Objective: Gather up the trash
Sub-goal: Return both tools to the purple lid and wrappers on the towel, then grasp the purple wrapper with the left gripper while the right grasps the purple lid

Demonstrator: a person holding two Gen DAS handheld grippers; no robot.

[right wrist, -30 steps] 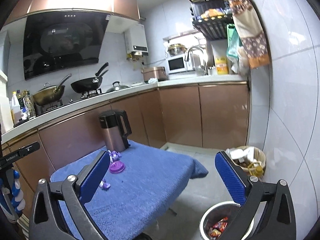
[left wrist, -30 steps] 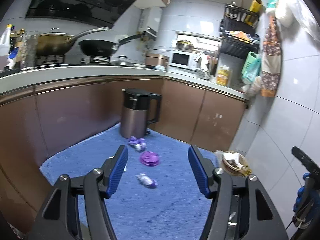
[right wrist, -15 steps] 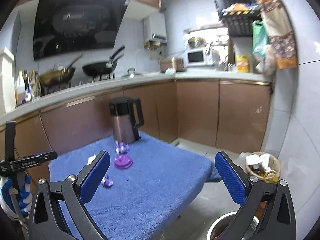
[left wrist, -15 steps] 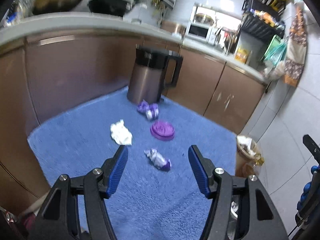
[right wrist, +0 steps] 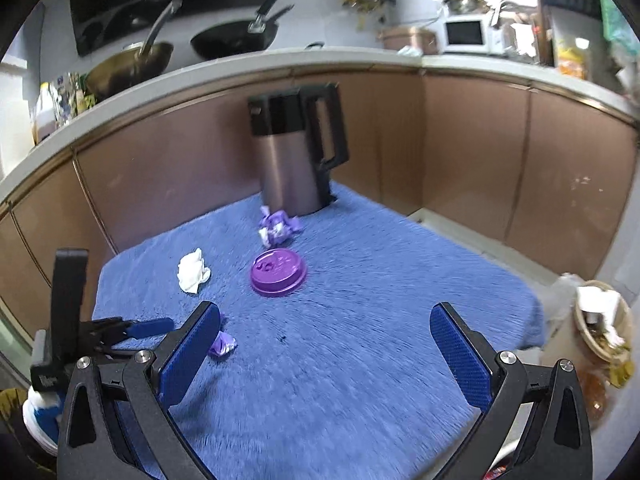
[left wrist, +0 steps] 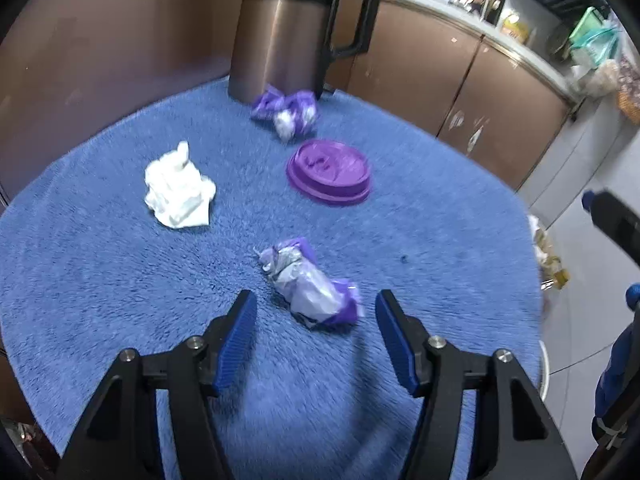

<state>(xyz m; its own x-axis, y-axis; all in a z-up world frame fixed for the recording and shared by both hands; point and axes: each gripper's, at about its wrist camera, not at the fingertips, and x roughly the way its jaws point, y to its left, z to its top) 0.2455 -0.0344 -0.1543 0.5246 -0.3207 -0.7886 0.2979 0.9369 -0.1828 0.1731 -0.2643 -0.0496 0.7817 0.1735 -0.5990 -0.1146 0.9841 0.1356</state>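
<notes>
Both blue-padded grippers, left (left wrist: 314,314) and right (right wrist: 326,344), jaws wide apart, empty; left apparently straddling crumpled purple-and-silver wrapper (left wrist: 310,286) on blue fleece cloth (left wrist: 100,280).

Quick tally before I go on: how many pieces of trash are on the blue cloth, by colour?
Purple: 3 (near wrapper, far wrapper, cup lid)
White: 1 (crumpled tissue)
Total: 4
</notes>
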